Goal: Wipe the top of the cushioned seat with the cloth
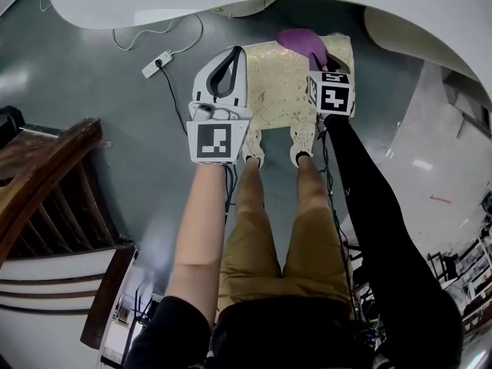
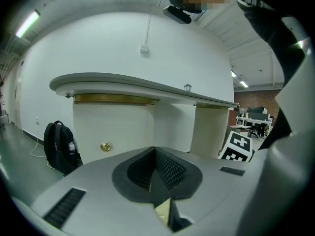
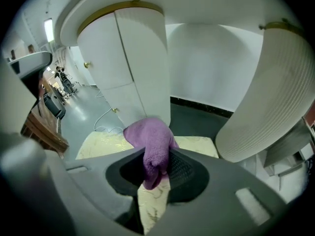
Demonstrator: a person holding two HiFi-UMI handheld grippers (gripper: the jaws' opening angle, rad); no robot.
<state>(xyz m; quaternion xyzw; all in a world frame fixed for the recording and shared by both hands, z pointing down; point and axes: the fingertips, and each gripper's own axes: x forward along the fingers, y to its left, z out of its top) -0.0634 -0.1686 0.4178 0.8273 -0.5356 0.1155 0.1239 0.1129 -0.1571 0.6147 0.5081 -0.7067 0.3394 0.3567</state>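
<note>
The purple knitted cloth [image 3: 150, 149] is bunched between the jaws of the right hand-held gripper [image 3: 156, 167], which are clamped on it, with a fold hanging down between the pads. In the head view the cloth sits at the far right corner of the cream, gold-patterned cushioned seat [image 1: 280, 91]. Whether it already presses on the fabric I cannot tell. The seat stands on the grey floor [image 1: 115, 121], just in front of the person's feet.

The step in hand looks like the start of a wiping pass. To do it well, the cloth's loose bulk should be lowered flat onto the cushion, not just its tip. It should then be drawn in overlapping strokes from the far edge toward the near one. The grip must hold firm so the cloth does not slip out under drag. Only the cloth should meet the upholstery, not the hard jaw tips.

The left hand-held gripper [image 2: 155, 175] has its jaws together with nothing between them. It hangs over the seat's left edge and points out level into the room. It could steady the seat if it shifts.

No container is part of the work. The one nearby is a black backpack [image 2: 60, 147] on the floor, and I cannot tell what is in it. A white power strip [image 1: 156, 64] lies on the floor to the left, well apart from the seat.
</note>
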